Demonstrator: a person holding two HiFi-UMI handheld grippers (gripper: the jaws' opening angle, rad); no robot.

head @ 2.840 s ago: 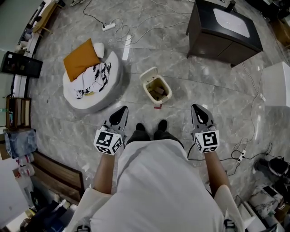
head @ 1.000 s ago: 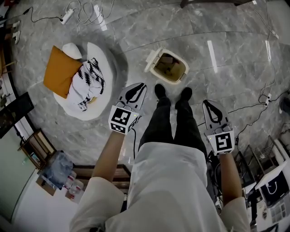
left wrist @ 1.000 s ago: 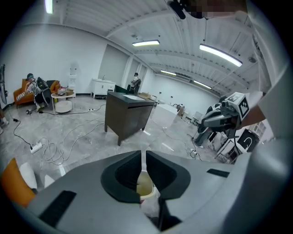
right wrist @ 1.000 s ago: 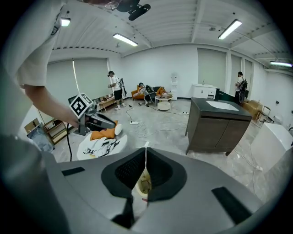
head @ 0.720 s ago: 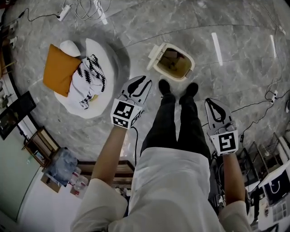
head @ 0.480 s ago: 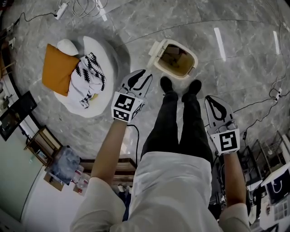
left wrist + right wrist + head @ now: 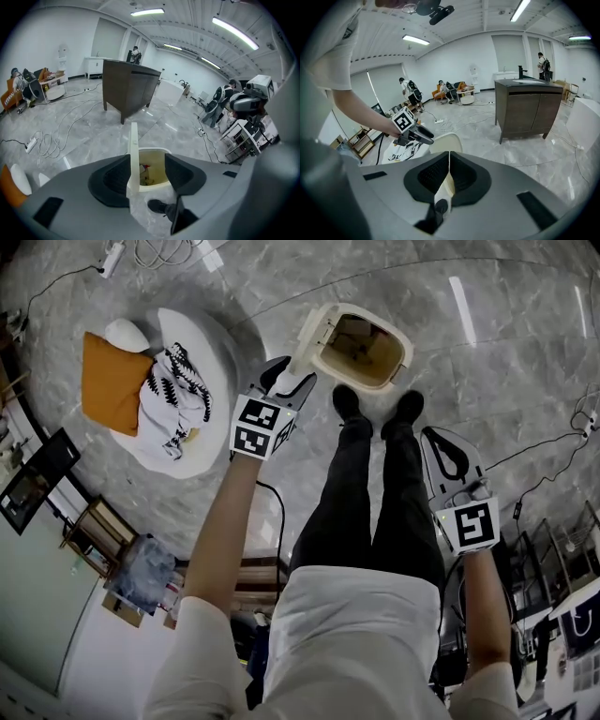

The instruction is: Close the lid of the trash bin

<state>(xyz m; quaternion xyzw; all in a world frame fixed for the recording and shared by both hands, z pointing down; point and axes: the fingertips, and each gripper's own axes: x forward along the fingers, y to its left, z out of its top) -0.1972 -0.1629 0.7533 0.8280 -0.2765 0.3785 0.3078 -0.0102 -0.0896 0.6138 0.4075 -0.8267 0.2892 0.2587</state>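
Upper centre, the left hand-held gripper (image 7: 286, 371), jaws just opened, straddles the upright lid (image 7: 307, 334) of the trash bin (image 7: 407, 351); the right hand-held gripper (image 7: 441, 442) is clenched.

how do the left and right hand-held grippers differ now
The left hand-held gripper has jaws apart, just opened, the upright lid between them; the right hand-held gripper has jaws together, empty. The left reaches the trash bin; the right hangs beside the person's leg. Both carry marker cubes.

A smooth cream plastic trash bin (image 7: 150, 187) stands on glossy grey marbled stone floor (image 7: 487, 381); at nine o'clock, a matt orange cloth cushion (image 7: 111, 381).
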